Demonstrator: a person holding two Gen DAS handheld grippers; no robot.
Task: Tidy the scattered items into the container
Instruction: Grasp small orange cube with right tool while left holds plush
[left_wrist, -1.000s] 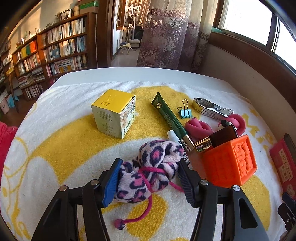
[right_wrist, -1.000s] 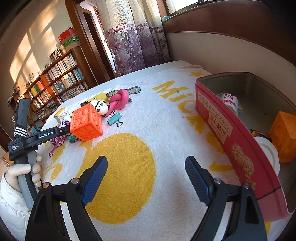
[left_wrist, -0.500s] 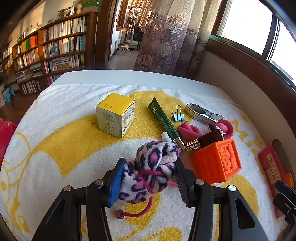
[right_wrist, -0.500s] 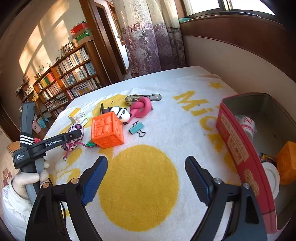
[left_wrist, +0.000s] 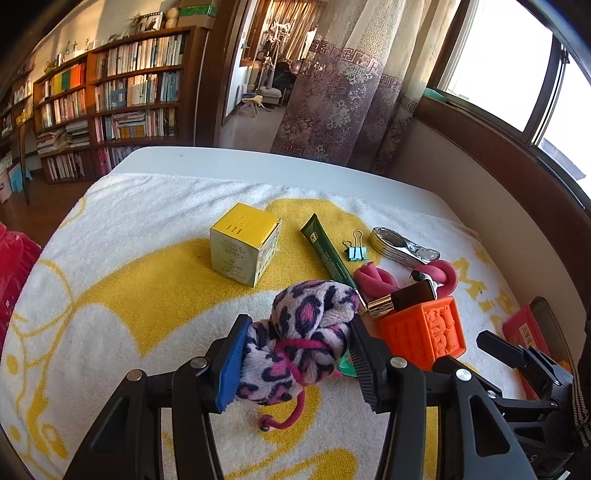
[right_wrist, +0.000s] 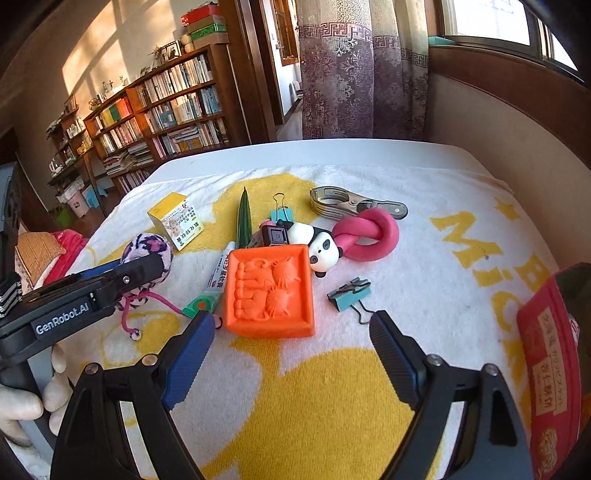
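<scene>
A leopard-print plush ball (left_wrist: 306, 325) with a pink cord is pinched between the pads of my left gripper (left_wrist: 295, 358), a little above the yellow-and-white towel (left_wrist: 129, 295). From the right wrist view the same plush ball (right_wrist: 147, 251) shows behind the left gripper's black body. My right gripper (right_wrist: 291, 332) stands open with nothing between its fingers, just in front of an orange rubber cube (right_wrist: 269, 291). The red tin container (right_wrist: 546, 354) sits at the right edge, and the red tin (left_wrist: 524, 332) also shows at the right of the left wrist view.
Scattered on the towel: a yellow box (left_wrist: 243, 247), a green tube (left_wrist: 328, 254), a teal binder clip (right_wrist: 351, 295), a metal clamp (right_wrist: 351, 203), a pink knotted rope (right_wrist: 369, 236), a panda figure (right_wrist: 317, 247) and a white marker (right_wrist: 218, 277). A wall runs along the right; bookshelves stand behind.
The left gripper has risen slightly with the plush ball in it. The right gripper has swung left, away from the red tin, and now faces the orange cube and the clutter.
</scene>
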